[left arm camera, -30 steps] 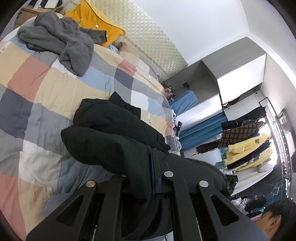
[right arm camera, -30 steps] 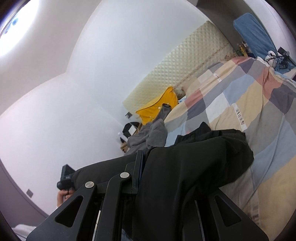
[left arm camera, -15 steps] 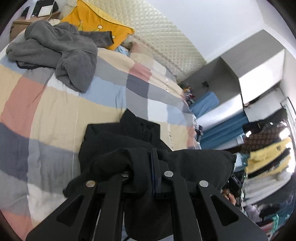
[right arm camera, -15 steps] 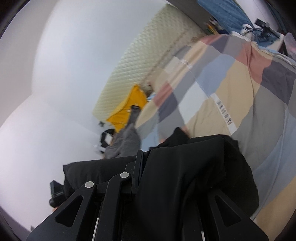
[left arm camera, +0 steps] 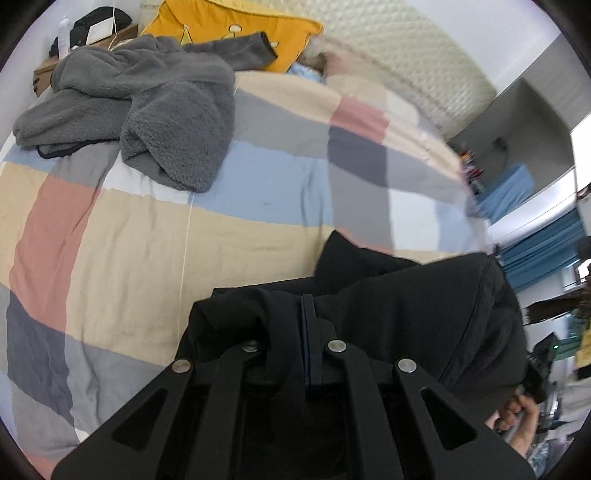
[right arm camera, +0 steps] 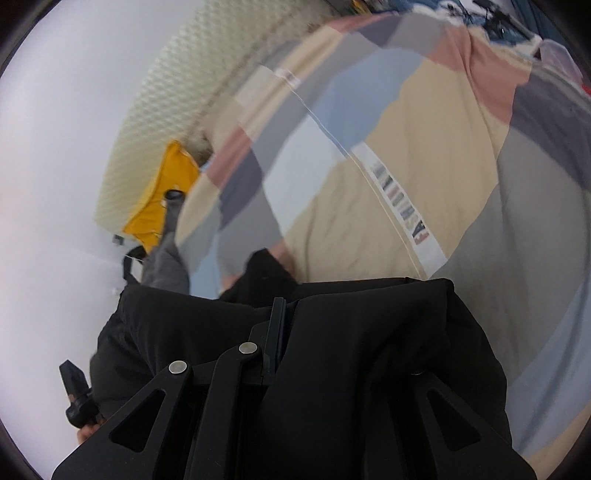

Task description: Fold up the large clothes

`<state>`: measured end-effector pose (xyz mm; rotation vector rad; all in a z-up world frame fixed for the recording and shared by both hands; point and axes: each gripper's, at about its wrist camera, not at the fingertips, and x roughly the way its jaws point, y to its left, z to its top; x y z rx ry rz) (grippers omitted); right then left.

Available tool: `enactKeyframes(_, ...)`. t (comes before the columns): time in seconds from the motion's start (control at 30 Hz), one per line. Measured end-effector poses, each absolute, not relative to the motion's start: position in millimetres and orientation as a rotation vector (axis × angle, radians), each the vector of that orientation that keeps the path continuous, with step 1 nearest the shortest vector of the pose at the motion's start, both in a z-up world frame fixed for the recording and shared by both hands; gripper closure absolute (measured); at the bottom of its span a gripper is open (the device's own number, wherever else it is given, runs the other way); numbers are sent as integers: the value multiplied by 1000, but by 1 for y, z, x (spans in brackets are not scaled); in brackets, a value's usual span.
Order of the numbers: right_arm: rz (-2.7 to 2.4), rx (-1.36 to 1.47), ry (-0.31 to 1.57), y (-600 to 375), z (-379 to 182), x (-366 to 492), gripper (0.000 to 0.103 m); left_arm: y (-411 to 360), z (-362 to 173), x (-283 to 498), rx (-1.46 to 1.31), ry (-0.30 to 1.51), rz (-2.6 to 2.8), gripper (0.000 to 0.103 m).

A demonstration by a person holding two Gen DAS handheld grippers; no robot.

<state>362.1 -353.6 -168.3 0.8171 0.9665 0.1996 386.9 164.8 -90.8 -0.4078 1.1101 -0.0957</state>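
A large black jacket point(left arm camera: 413, 306) is bunched over both grippers above the checked bedcover point(left arm camera: 147, 236). My left gripper point(left arm camera: 299, 332) is shut on a fold of the black jacket, with cloth draped over its fingers. My right gripper point(right arm camera: 284, 328) is shut on another part of the same jacket point(right arm camera: 369, 339); the cloth hides its right finger. The jacket's collar end point(right arm camera: 266, 269) hangs toward the bed. The other hand and gripper handle point(right arm camera: 75, 391) show at the lower left of the right wrist view.
A grey fleece garment point(left arm camera: 147, 107) lies crumpled at the head of the bed beside a yellow pillow point(left arm camera: 236, 29). A quilted headboard point(left arm camera: 406, 62) runs behind. A nightstand with items point(left arm camera: 88, 33) stands at the far left. Shelves and blue curtains point(left arm camera: 535, 243) are at the right.
Both grippers have swung forward over the bed with the jacket still held. The jacket is now more gathered up at the grippers, with less of it spread on the cover.
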Motion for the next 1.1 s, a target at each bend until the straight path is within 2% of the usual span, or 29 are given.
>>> enactKeyframes(0.27, 172, 819, 1046, -347, -210, 393, 99, 144, -134, 416, -343, 1160, -43, 97)
enactKeyframes(0.57, 182, 837, 1044, -342, -223, 389, 100, 137, -160, 423, -322, 1185, -46, 97)
enactKeyframes(0.87, 296, 951, 1015, -356, -211, 359, 88, 148, -150, 395, -381, 1199, -117, 97)
enactKeyframes(0.97, 314, 938, 1004, -361, -198, 344, 79, 157, -140, 382, -420, 1198, -122, 93)
enactKeyframes(1.0, 312, 931, 1003, -363, -194, 340, 72, 161, -136, 378, -436, 1198, -121, 88)
enactKeyframes(1.03, 303, 916, 1003, -366, -188, 334, 61, 166, -131, 373, -451, 1197, -115, 76)
enactKeyframes(1.07, 287, 899, 1001, -369, -184, 330, 54, 169, -128, 370, -459, 1193, -109, 69)
enactKeyframes(1.1, 269, 879, 994, -373, -178, 326, 43, 173, -123, 365, -469, 1181, -110, 56)
